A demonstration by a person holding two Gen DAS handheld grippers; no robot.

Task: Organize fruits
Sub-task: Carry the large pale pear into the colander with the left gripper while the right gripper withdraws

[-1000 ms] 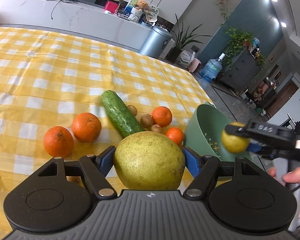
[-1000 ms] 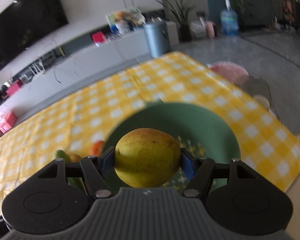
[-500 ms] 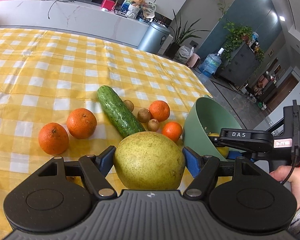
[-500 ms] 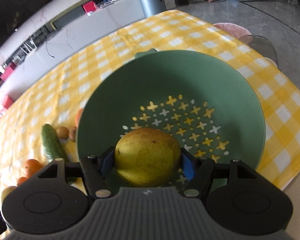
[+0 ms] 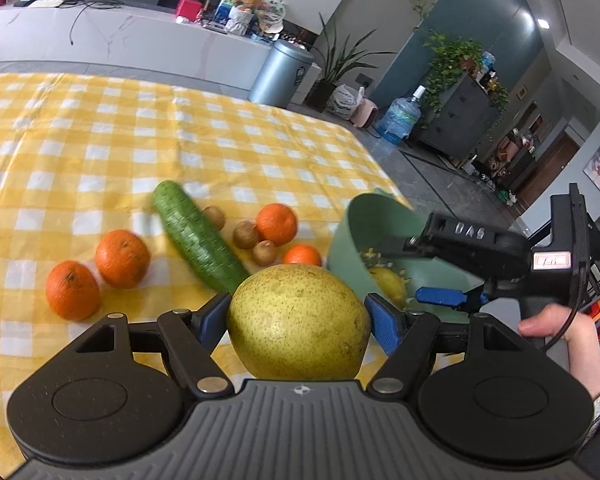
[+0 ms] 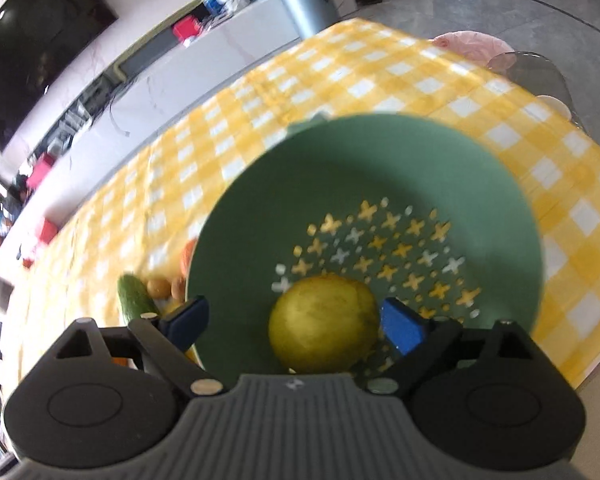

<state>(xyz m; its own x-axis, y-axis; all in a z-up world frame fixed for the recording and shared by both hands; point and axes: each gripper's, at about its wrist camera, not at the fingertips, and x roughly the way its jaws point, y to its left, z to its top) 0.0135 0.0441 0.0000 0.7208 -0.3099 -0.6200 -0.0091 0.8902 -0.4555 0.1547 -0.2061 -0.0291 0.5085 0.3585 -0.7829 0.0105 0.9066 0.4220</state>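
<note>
The left gripper (image 5: 299,316) clamps a large, round, speckled pear (image 5: 299,322) just beside the smooth green colander (image 6: 380,168). The right gripper (image 6: 296,320), jaws opening, straddles a smaller pear (image 6: 324,322) lying on the colander's perforated bottom.

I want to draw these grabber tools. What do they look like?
Each gripper is black, with two round discs beside a ribbed grey middle bearing a small emblem, silver rivets on its linkage arms, and blue finger pads. Seen from the side, the right gripper shows raised letters, a white label and a thin black cable. The hand holding it wears a grey cuff.
</note>
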